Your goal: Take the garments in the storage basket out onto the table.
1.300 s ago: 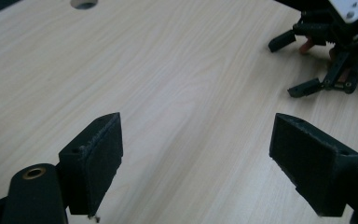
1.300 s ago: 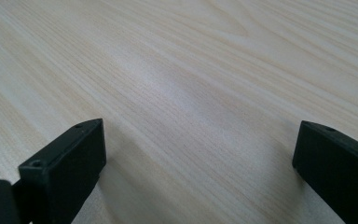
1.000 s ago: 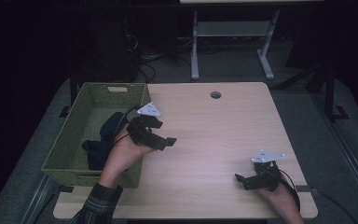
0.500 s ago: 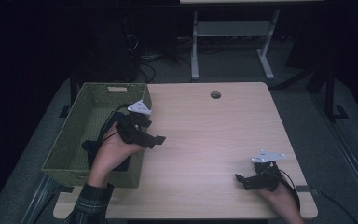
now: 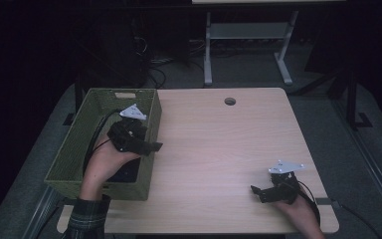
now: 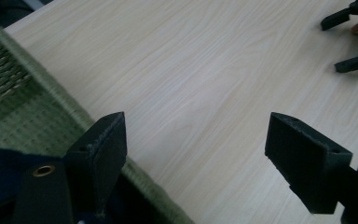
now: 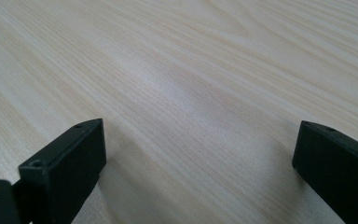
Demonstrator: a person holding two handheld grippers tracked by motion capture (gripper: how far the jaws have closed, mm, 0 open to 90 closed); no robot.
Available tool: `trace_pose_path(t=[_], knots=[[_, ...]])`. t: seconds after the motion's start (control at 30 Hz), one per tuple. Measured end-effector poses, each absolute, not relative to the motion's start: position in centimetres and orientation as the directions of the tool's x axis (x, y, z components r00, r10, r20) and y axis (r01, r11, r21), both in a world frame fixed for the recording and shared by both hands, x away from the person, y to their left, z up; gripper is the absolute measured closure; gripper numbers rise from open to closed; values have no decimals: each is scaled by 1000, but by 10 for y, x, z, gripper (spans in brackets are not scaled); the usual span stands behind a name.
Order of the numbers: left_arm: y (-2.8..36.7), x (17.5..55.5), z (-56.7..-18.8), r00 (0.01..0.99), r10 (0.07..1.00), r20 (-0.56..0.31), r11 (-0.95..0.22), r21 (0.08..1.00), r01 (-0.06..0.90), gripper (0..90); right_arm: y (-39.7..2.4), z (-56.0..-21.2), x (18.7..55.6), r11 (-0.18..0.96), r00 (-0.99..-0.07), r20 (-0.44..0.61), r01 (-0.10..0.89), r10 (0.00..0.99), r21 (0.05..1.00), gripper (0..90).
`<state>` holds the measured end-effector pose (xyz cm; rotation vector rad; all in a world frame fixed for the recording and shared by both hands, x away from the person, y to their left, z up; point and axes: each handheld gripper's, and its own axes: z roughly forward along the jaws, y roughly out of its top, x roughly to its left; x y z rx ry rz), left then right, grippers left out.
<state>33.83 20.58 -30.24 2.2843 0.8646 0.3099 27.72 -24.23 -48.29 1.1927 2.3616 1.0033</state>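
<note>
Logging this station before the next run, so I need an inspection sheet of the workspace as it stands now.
Surface: light wood table, bare apart from a round hole near its far edge.
Job's things: green woven basket at the table's left edge, a dark blue item inside.
Clutter: nothing seen.
Grippers: left gripper open above the basket's right rim; right gripper open, low over the table's near right corner.
Cables: a black cable loops from the left gripper into the basket.
Surroundings: dark room, a white stand and floor cables beyond the table.
</note>
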Motion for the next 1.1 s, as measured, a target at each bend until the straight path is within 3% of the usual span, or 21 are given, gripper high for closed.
trace_pose_path(t=[1.1], knots=[[258,342,-316,653,756,44,-559,562,610,225,-242,-483,277,408,-605,35,578,795,707,22]])
